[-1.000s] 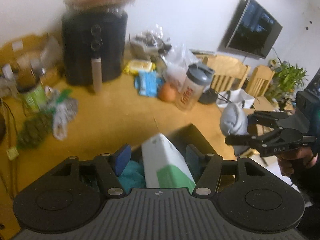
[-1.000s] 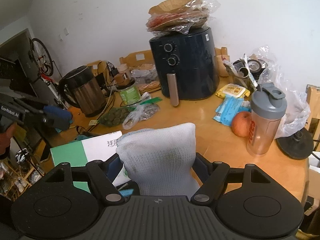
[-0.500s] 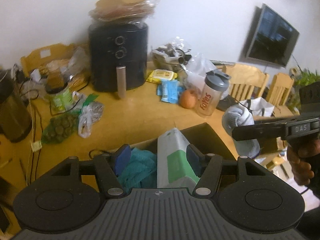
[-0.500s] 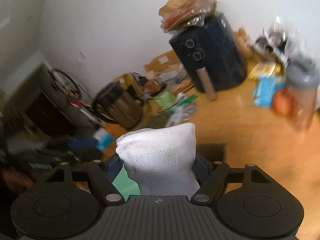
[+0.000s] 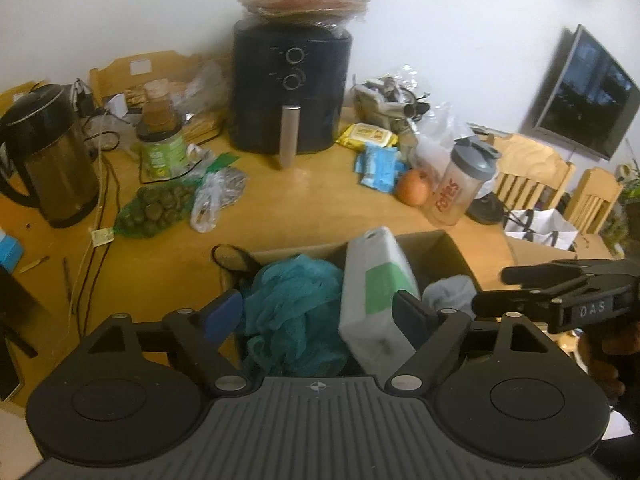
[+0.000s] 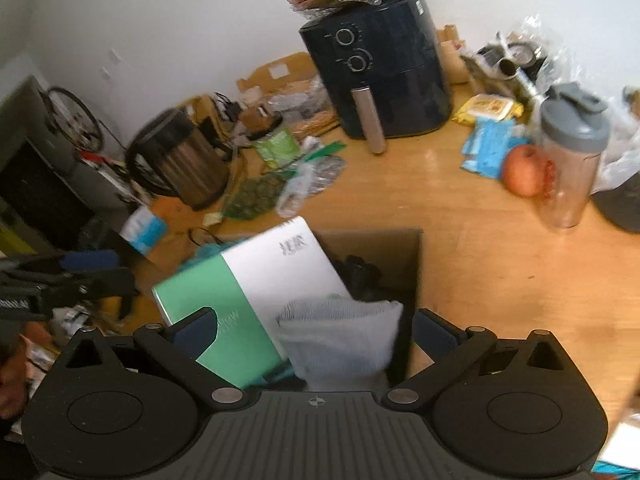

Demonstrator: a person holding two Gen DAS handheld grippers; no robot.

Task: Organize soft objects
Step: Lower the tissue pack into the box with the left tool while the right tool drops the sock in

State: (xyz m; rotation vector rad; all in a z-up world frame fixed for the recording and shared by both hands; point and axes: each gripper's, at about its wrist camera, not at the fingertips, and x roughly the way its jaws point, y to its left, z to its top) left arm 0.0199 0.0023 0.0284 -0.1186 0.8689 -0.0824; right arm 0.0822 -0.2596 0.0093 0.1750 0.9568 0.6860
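**Both grippers let go over the box**

The change is a double release. A second ago the right gripper (image 6: 314, 330) pinched the grey sock (image 6: 340, 340) and the left gripper (image 5: 320, 314) clamped the white-and-green pack (image 5: 374, 300); now both sets of jaws are opening. In the right wrist view the sock sits between the pads with a gap on either side, so nothing presses it, and it slumps into the cardboard box (image 6: 416, 264). In the left wrist view the pack leans upright inside the box, against the right pad but clear of the left one, so it is no longer squeezed.

For the task, I judge this as two soft items delivered at once: both now rest in the box and neither tool carries anything, so each is free to fetch the next piece.

Counted relative to the box:
- Inside it: one teal cloth (image 5: 292, 304) at the left, one white-and-green pack in the middle, one grey sock at the right. Something dark lies deeper in; I cannot tell what.
- Behind it on the table (image 5: 304, 208): one air fryer (image 5: 290, 92), one kettle (image 5: 48, 156), one shaker bottle (image 5: 460, 184), one orange fruit (image 5: 414, 192).
- Beyond its right side: two wooden chairs (image 5: 532, 176).
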